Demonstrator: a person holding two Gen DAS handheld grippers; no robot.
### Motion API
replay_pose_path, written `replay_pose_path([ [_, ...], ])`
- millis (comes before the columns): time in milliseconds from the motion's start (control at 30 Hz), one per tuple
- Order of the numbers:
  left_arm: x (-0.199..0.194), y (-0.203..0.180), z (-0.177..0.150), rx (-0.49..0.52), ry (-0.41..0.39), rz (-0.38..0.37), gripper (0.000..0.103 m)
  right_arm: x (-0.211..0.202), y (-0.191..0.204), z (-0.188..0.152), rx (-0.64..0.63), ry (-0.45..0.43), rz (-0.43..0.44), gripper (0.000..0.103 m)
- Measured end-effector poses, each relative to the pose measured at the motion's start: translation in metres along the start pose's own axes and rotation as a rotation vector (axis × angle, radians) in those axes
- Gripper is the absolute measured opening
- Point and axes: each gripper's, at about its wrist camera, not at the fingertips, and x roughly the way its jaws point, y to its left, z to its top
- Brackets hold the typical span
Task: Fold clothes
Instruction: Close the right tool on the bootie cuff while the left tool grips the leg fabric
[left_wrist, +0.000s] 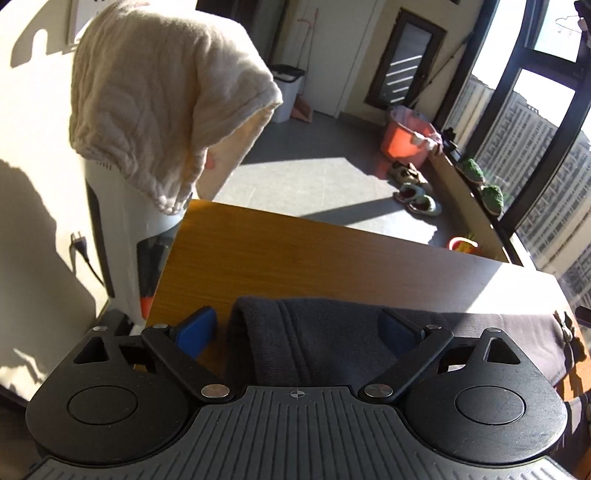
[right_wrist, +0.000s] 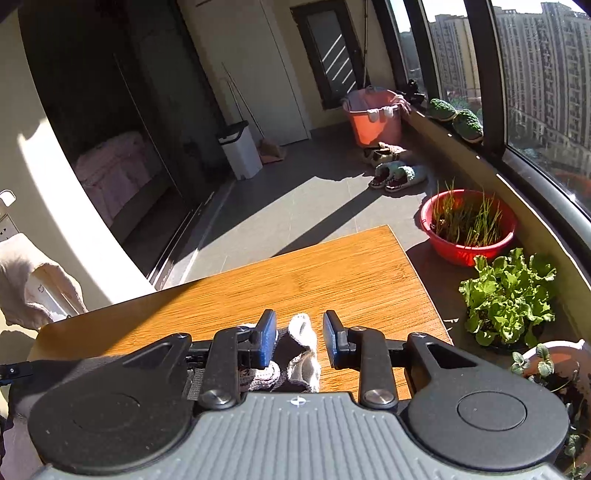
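Left wrist view. Left gripper (left_wrist: 299, 328) is hovering at the lower centre of the frame, jaws standing wide apart and gripping nothing. Dark garment (left_wrist: 332, 343) is lying on the wooden bench (left_wrist: 277, 254) directly beneath and between the blue pads (left_wrist: 195, 328), running off toward the lower right. Judged step: lining up a grasp on the garment's rounded folded edge — the next move is calling for a descent and a closing onto that edge. Cream towel (left_wrist: 162, 96) is draping over a white appliance (left_wrist: 122, 236) at upper left. Grey floor, orange bucket (left_wrist: 406, 136) and slippers (left_wrist: 417, 199) are sitting in sunlight at upper right.

Right wrist view. Right gripper (right_wrist: 300, 341) is sitting low at centre, jaws partly open and clamping nothing. Knitted grey-and-white piece (right_wrist: 303, 354) is lying bunched on the bench between the jaws; whether it is touching them cannot be told. Red basin (right_wrist: 465, 225) of sprouts and leafy plant (right_wrist: 506, 291) are standing at the right — windows are curving behind them.
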Motion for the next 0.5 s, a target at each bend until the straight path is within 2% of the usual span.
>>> replay_pose_path([
  [67,-0.001,-0.008,-0.004,0.045,-0.017,0.029,0.083,0.009,0.001,-0.005,-0.003,0.023,0.012,0.029],
  [133,-0.002,-0.012,-0.006,0.076,-0.031,0.049,0.069,0.009,0.01,-0.007,-0.056,0.005,0.015,0.021],
  [167,-0.002,-0.013,-0.005,0.083,-0.033,0.049,0.056,0.007,0.013,-0.006,-0.068,-0.002,0.018,0.008],
  [200,-0.004,-0.012,-0.003,0.075,-0.031,0.028,0.046,0.005,0.015,-0.004,-0.08,-0.01,0.022,0.008],
  [267,-0.017,-0.01,0.002,0.052,-0.056,0.006,0.044,-0.016,0.019,0.004,-0.083,-0.062,0.042,0.007],
  [367,-0.065,-0.012,-0.001,0.04,-0.161,-0.03,0.043,-0.07,0.017,0.004,-0.094,-0.166,0.088,0.002],
  [433,-0.103,-0.012,-0.016,0.036,-0.225,-0.045,0.043,-0.104,0.01,-0.006,-0.095,-0.204,0.087,0.001],
  [500,-0.133,-0.01,-0.042,0.03,-0.25,-0.057,0.043,-0.131,0.0,-0.026,-0.092,-0.211,0.062,0.001],
])
